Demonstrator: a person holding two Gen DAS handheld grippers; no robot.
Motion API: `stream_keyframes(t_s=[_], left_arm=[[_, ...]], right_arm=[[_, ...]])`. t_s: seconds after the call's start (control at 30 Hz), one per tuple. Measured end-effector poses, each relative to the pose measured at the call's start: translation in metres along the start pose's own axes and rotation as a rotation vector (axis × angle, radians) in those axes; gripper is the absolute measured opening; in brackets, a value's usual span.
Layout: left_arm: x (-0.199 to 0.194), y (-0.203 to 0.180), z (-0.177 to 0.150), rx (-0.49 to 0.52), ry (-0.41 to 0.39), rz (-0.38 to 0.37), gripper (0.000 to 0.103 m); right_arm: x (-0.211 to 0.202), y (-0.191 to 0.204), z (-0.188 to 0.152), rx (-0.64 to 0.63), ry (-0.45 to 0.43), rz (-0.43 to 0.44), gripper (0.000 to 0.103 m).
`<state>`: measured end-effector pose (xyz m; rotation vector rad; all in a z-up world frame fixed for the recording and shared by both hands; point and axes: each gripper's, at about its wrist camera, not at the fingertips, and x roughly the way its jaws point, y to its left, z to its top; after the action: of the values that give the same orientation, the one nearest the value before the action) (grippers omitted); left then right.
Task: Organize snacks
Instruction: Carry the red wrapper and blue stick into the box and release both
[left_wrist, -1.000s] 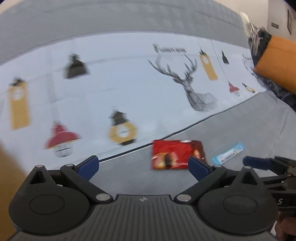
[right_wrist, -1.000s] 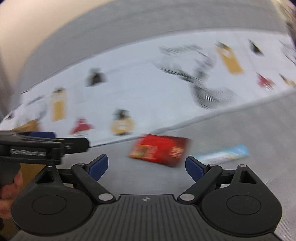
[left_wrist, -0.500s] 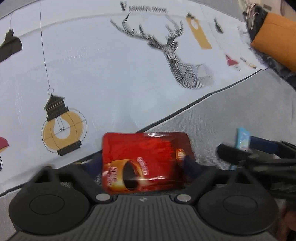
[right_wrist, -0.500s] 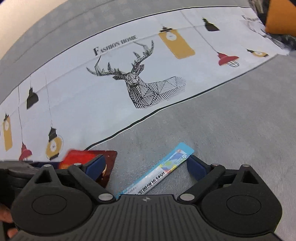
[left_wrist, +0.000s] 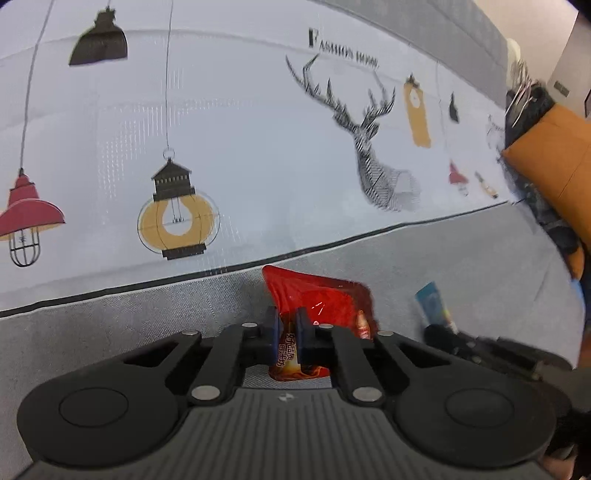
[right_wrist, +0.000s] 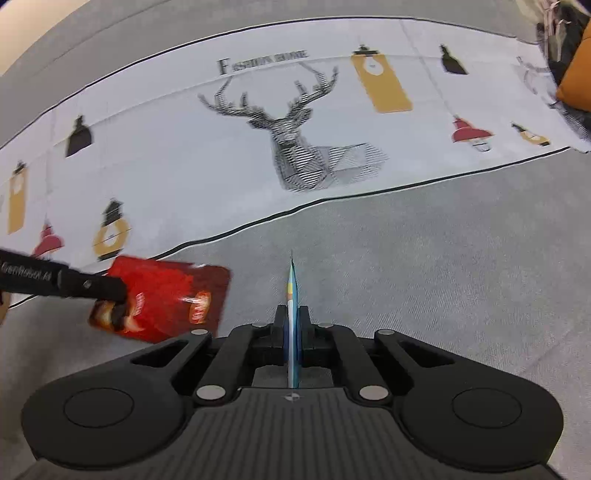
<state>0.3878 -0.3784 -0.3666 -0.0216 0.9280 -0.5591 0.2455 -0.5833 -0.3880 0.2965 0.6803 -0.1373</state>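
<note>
Red foil caught the eye first: the red snack packet (left_wrist: 317, 306) sat dead centre at six o'clock in the left wrist view, pinched by one edge and crumpled where the left gripper (left_wrist: 287, 332) had just finished closing on it, jaws clamped nearly flat with only the wrapper between them. Over on the right wrist view, the blue stick sachet (right_wrist: 292, 325) stood edge-on at six o'clock, clenched in the right gripper (right_wrist: 291, 325), whose jaws had also just snapped together onto that thin strip. Both snacks were held just above the grey cloth (right_wrist: 424, 266), with the black-bordered white printed mat (left_wrist: 258, 147) and its deer and lanterns spreading from nine round to two o'clock, and an orange cushion (left_wrist: 554, 155) off at three. In that same right view the left gripper (right_wrist: 118, 306) came in from nine o'clock, biting the packet's (right_wrist: 166, 295) near corner. Risk, as I judged it: that corner grip was shallow, so a quick swing could let the glossy packet twist or slide free; the slim sachet, held on edge, could pivot and droop; and the two tools sat close enough to knock together.
</note>
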Motion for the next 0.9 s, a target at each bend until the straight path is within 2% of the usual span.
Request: stream_keyframes(t_s=[0.2, 0.33, 0.5, 0.67, 0.9], left_arm=[[-0.051, -0.015, 0.004, 0.068, -0.029, -0.012, 0.003], [-0.091, -0.022, -0.002, 0.136, -0.046, 0.024, 0.002], [-0.143, -0.016, -0.017, 0.156, -0.067, 0.055, 0.002], [-0.211, 0.008, -0.026, 0.106, -0.094, 0.106, 0.002], [-0.335, 0.051, -0.032, 0.048, -0.239, 0.148, 0.002]], right_arm=[[-0.039, 0.019, 0.009, 0.033, -0.044, 0.041, 0.004], [-0.066, 0.037, 0.012, 0.049, -0.085, 0.067, 0.004], [-0.096, 0.072, 0.003, 0.017, -0.120, 0.095, 0.004], [-0.133, 0.128, -0.008, -0.057, -0.147, 0.127, 0.004], [-0.187, 0.224, -0.026, -0.093, -0.160, 0.259, 0.004]])
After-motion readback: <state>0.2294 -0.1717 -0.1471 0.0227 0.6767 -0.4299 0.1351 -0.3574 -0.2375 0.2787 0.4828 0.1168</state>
